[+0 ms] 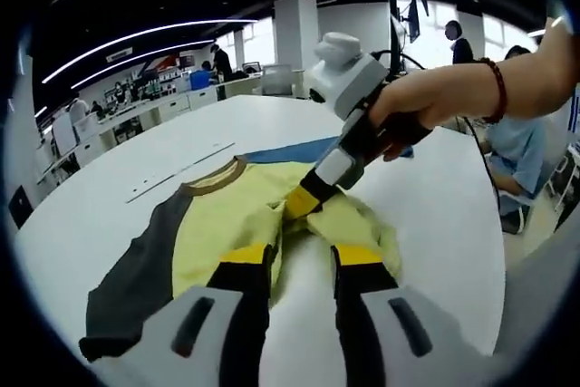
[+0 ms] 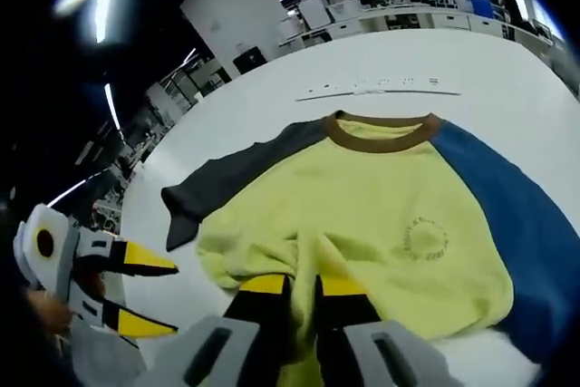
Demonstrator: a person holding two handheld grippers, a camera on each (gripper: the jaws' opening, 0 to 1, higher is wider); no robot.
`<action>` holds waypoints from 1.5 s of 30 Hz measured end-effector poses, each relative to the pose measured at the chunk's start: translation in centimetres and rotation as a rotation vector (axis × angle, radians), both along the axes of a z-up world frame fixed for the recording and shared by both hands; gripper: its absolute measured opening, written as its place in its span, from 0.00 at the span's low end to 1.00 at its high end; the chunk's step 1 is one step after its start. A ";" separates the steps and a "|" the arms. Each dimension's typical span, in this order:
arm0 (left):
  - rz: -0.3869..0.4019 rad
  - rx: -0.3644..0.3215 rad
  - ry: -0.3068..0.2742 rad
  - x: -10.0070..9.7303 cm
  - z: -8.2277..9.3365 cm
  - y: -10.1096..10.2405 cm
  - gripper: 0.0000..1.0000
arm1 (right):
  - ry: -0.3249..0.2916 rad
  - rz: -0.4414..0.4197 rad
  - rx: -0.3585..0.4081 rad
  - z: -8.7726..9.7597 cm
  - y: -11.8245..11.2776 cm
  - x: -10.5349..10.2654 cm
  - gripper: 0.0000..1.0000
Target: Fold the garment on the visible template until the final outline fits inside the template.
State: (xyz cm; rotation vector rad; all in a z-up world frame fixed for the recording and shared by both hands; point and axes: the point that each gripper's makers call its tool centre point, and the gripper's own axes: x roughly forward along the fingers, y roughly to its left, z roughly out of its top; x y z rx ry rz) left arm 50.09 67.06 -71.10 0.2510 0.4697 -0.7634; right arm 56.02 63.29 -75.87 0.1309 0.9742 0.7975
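Open-plan lab: workbenches [image 1: 172, 106], strip lights [image 1: 136, 43]

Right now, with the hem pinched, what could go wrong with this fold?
1. The right gripper seems shut on a bunched bit of the shirt at mid-hem; pulling from that one point may crease or skew it.
2. The left gripper is open and off the cloth, so nothing steadies the other side.
3. The gray sleeve ends near the table edge and could slide over it.
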 end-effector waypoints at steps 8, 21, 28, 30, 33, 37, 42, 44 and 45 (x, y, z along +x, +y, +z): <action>-0.043 0.000 0.022 1.0 -1.6 -2.1 0.17 | 0.021 0.004 0.011 0.1 0.0 -0.1 0.07; -0.064 0.025 0.048 2.7 -3.8 -2.9 0.15 | 0.050 0.030 0.016 0.3 0.0 -0.6 0.07; -0.084 0.087 0.021 3.2 -4.4 -3.0 0.15 | 0.075 0.033 0.023 0.2 0.0 -0.8 0.07; -0.082 0.084 0.018 3.4 -4.5 -3.1 0.15 | 0.078 0.037 0.020 0.3 0.0 -0.9 0.07; -0.079 0.105 0.014 3.8 -4.7 -3.2 0.14 | 0.079 0.046 0.013 0.2 0.1 -1.0 0.07; -0.076 0.107 0.021 4.2 -5.0 -3.4 0.11 | 0.082 0.046 0.013 0.3 0.0 -1.1 0.07; -0.076 0.125 0.027 4.4 -5.7 -3.5 0.07 | 0.084 0.047 0.016 0.3 0.1 -1.3 0.07; -0.077 0.134 0.025 4.4 -5.8 -3.4 0.06 | 0.080 0.050 0.015 0.3 0.1 -1.3 0.07; -0.080 0.135 0.023 4.4 -5.8 -3.5 0.06 | 0.075 0.053 0.013 0.3 0.0 -1.3 0.07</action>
